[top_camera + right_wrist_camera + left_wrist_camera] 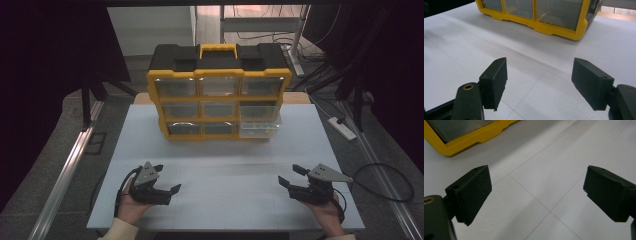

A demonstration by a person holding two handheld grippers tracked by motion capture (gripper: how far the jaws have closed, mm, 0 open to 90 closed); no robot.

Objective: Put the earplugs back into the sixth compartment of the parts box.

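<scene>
The high view looked forward and down from above the near edge of the table point(220, 165), taking in the whole top and the drawer cabinet point(219, 92) at its far edge. The left gripper view sat low over the table point(554, 165), close to the surface, facing the cabinet's lower yellow corner point(456, 146). The right gripper view also rode low, aimed across the table point(461, 45) at the cabinet's bottom drawer row point(541, 15). All three views shared the cabinet's base and the white surface before it.
</scene>
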